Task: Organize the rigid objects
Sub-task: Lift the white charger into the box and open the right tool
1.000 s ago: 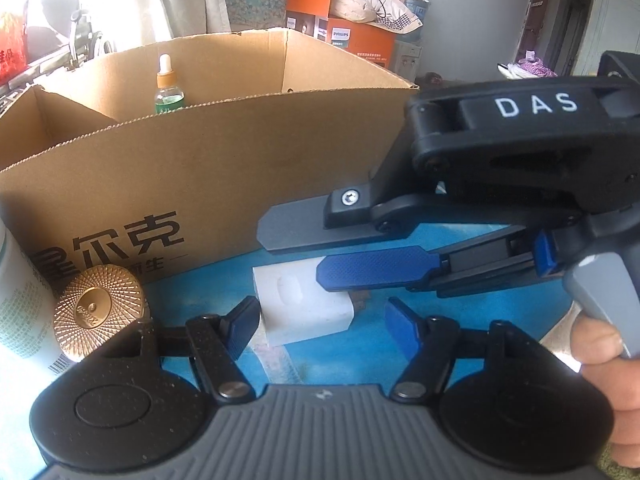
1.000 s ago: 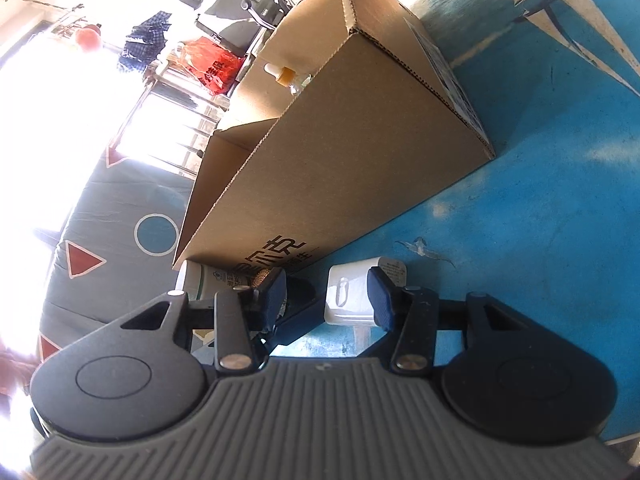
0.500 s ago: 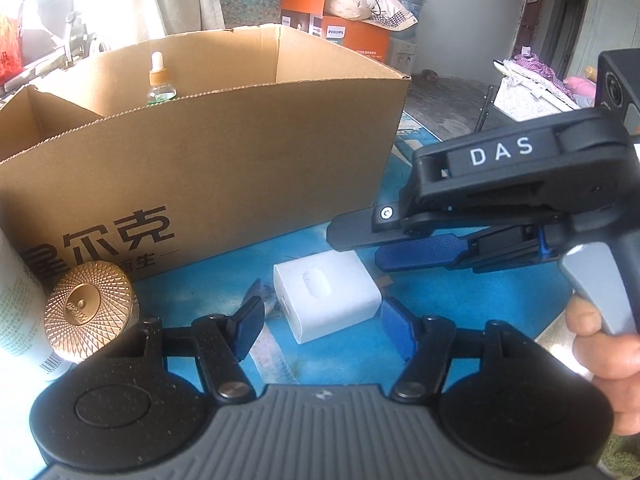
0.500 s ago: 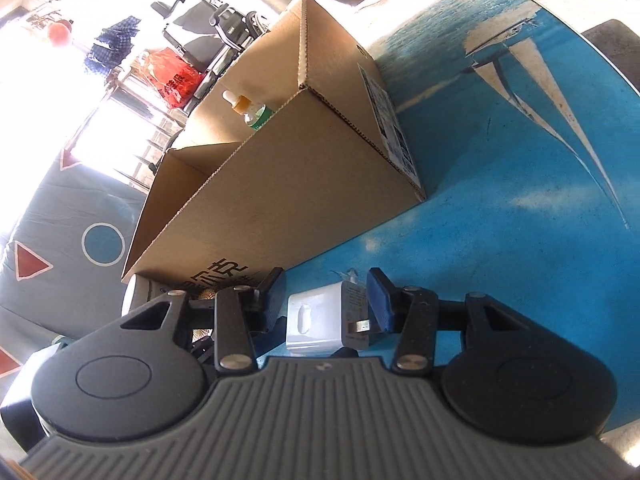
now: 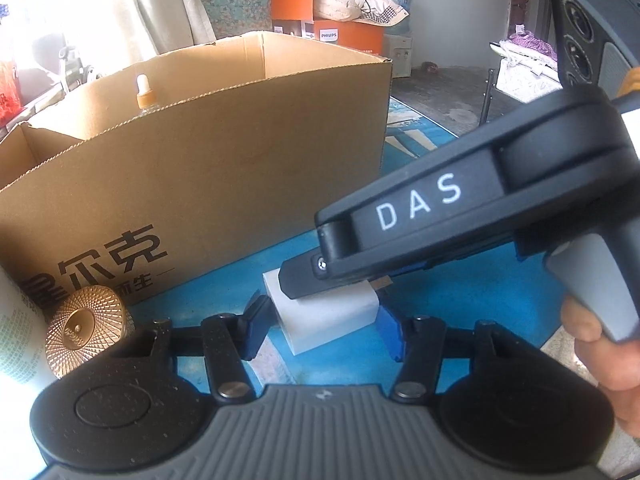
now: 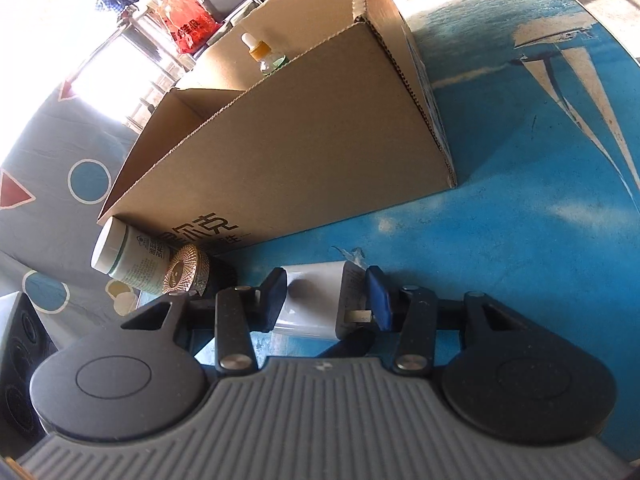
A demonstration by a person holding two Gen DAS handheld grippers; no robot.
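The blue surface [image 6: 520, 240] is carrying everything, and the open cardboard box [image 5: 224, 168] is standing on it ahead of me, with a dropper bottle [image 6: 262, 54] showing upright over its near wall. Outside the box, against its printed front, a white bottle [image 6: 128, 258] is lying on its side, and a jar with a gold patterned lid [image 5: 84, 328] is sitting just beside it.

The white charger [image 6: 316, 304] is sitting on the surface in front of the box, well clear of its wall. I am holding my right gripper [image 6: 326, 302] around the charger, the fingers spread on either side of it; one blue pad [image 6: 378, 300] is touching a metal prong, but whether the other pad is touching the charger's body I cannot tell. My left gripper [image 5: 320, 324] is also spread wide, with the charger lying between its fingers without contact.
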